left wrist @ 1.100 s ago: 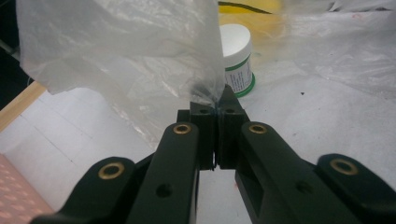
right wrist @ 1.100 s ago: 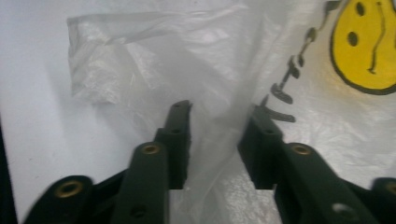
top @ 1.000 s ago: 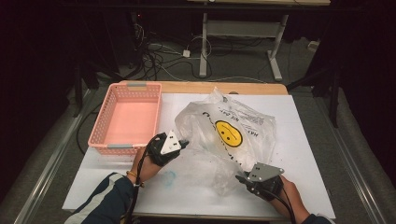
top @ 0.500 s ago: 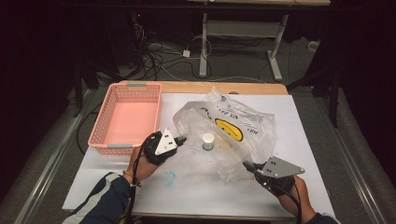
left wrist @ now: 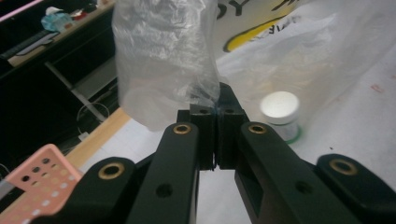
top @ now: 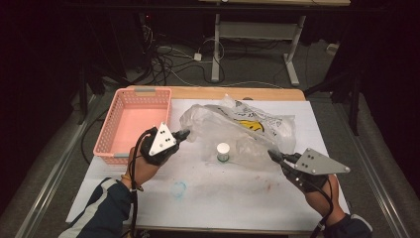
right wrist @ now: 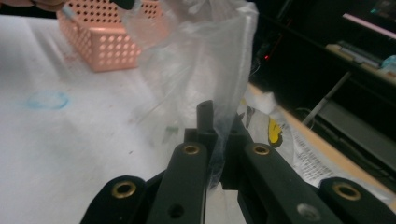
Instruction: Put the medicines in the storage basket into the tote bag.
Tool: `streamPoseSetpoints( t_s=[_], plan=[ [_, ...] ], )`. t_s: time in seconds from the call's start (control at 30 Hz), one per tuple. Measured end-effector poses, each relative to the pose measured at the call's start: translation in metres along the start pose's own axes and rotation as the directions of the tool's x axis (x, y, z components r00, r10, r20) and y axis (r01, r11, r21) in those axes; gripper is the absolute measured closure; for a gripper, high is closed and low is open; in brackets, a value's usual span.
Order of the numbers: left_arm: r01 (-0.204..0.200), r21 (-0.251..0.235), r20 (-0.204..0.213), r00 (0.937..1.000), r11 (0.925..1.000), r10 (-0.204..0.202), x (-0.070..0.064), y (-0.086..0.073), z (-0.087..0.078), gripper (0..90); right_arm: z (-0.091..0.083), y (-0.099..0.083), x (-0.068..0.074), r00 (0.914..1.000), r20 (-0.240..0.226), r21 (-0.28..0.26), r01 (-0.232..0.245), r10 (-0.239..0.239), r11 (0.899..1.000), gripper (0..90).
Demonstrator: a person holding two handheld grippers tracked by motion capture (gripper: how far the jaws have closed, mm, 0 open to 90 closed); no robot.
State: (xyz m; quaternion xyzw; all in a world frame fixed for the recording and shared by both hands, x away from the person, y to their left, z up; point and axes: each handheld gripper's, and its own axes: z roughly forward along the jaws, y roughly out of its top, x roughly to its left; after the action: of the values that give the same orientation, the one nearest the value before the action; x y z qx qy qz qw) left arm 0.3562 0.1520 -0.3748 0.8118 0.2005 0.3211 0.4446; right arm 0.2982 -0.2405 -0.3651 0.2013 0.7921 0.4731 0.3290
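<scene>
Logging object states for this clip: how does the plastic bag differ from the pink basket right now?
The plastic bag is clear, crumpled and printed; the pink basket is rigid, perforated and opaque. The bag is pinched by the left hand-held gripper and right hand-held gripper; the basket is untouched. A small jar shows through the bag; the basket looks empty. Both rest on the table.

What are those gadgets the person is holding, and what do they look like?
Two handheld grippers, left gripper and right gripper: black bodies, each topped by a grey three-cornered plate with small dark dots. Black jaws carry brass-coloured rivets. A black cable trails from each. The left sleeve is dark with white stripes.
</scene>
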Motion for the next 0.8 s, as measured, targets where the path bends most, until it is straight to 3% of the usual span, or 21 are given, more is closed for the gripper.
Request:
streamPoseSetpoints(
  t_s=[0.13, 0.3, 0.57, 0.8],
  plan=[
    [-0.018, -0.003, -0.044, 0.9989, 0.9998, 0.017, 0.011, 0.01, -0.006, 86.1, 0.0, 0.01, -0.017, 0.9992, 0.036, -0.032, -0.019, 0.02, 0.999, 90.0],
    [-0.012, -0.007, -0.076, 0.997, 0.9999, 0.011, 0.022, 0.02, -0.009, 86.1, -0.003, 0.02, -0.034, 0.9966, 0.068, -0.069, -0.041, 0.046, 0.997, 90.0],
    [-0.008, -0.011, -0.076, 0.9971, 0.9999, 0.007, 0.029, 0.031, -0.01, 86.1, -0.011, 0.039, -0.068, 0.9876, 0.125, -0.124, -0.08, 0.095, 0.989, 90.0],
    [0.004, -0.04, -0.08, 0.9968, 0.9992, -0.007, 0.03, 0.034, -0.016, 86.1, -0.016, 0.037, -0.079, 0.9789, 0.167, -0.146, -0.094, 0.119, 0.985, 90.0]
  ],
)
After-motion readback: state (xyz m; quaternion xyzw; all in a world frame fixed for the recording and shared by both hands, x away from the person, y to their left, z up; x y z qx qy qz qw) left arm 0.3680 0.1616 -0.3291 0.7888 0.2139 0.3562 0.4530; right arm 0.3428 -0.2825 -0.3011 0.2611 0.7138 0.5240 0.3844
